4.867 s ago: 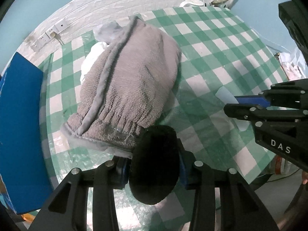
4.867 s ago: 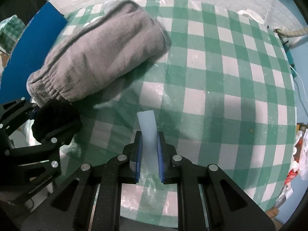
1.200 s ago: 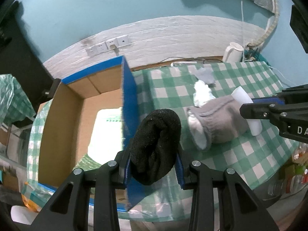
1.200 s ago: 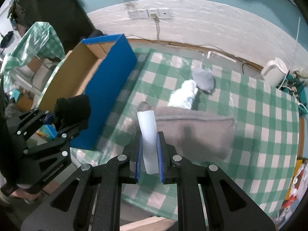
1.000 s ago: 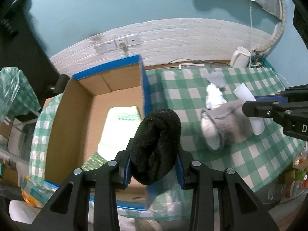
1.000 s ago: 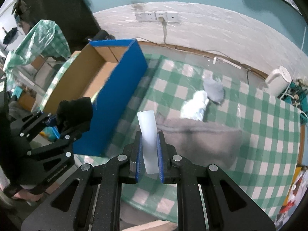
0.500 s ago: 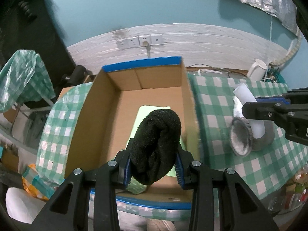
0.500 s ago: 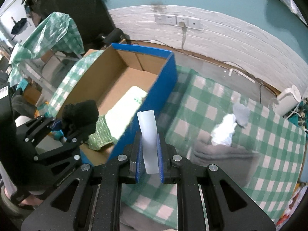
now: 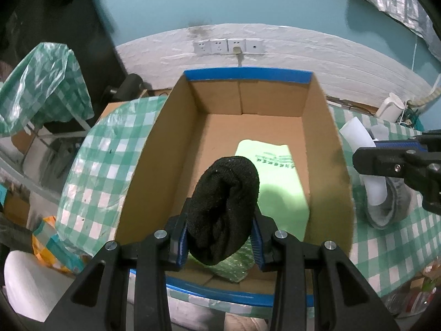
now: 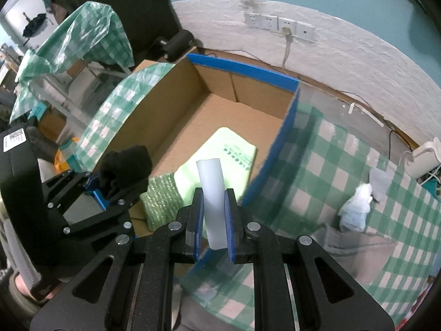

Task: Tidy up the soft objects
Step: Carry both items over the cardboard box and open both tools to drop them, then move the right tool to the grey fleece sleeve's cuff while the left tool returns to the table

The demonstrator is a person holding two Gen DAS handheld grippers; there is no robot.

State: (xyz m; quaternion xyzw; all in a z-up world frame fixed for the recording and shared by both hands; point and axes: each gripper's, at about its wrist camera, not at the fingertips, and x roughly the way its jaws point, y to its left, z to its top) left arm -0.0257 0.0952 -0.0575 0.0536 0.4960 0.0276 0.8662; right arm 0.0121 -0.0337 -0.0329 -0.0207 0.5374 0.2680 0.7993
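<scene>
My left gripper (image 9: 219,234) is shut on a rolled black sock (image 9: 224,209) and holds it above the near end of an open cardboard box with blue outer walls (image 9: 248,75). The sock also shows in the right wrist view (image 10: 125,167). My right gripper (image 10: 214,230) is shut on a white rolled soft piece (image 10: 210,195) over the box's right wall (image 10: 278,149). In the box lie a pale green packet (image 9: 278,176) and a green bubble-wrap piece (image 10: 161,200).
A grey towel mitt (image 9: 386,207) lies on the green checked table (image 10: 344,171) right of the box. A white cloth (image 10: 355,209) and a small grey piece (image 10: 381,180) lie farther back. A white kettle (image 10: 425,154) stands at the wall. A second checked-covered table (image 9: 96,160) lies left of the box.
Both grippers have swung left from the grey mitt on the table to over the open box, still holding the black sock and the white roll.
</scene>
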